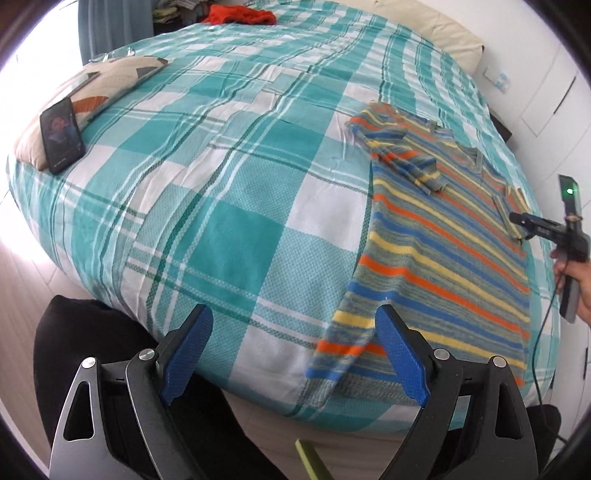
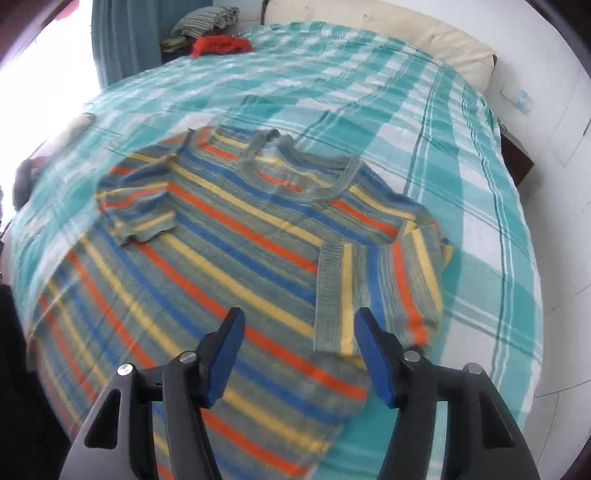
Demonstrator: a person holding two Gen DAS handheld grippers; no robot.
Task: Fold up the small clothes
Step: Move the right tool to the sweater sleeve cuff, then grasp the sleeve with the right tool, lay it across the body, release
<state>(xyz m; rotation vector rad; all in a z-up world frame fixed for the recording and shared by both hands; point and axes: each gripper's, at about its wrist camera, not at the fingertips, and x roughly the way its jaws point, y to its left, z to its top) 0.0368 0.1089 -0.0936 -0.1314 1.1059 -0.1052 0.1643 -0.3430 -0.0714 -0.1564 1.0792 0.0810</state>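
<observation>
A knitted sweater [image 2: 229, 236] with orange, blue, yellow and grey-green stripes lies flat on the teal plaid bedcover [image 1: 229, 229], neckline toward the far side. Both short sleeves are folded inward over the body. In the left wrist view the sweater [image 1: 443, 236] lies to the right. My left gripper [image 1: 295, 332] is open above the bed's near edge, nothing between its blue pads, its right pad beside the sweater's hem corner. My right gripper [image 2: 299, 350] is open over the sweater's lower right part, just below the folded sleeve [image 2: 380, 288], holding nothing. A hand carries it at the right edge of the left wrist view.
A dark phone [image 1: 61, 136] leans on a patterned cushion [image 1: 110, 85] at the bed's left. A red garment [image 1: 240, 14] and a pile of clothes [image 2: 203, 22] sit at the far corner. A cream pillow [image 2: 424, 40] lies along the far edge. White wall right.
</observation>
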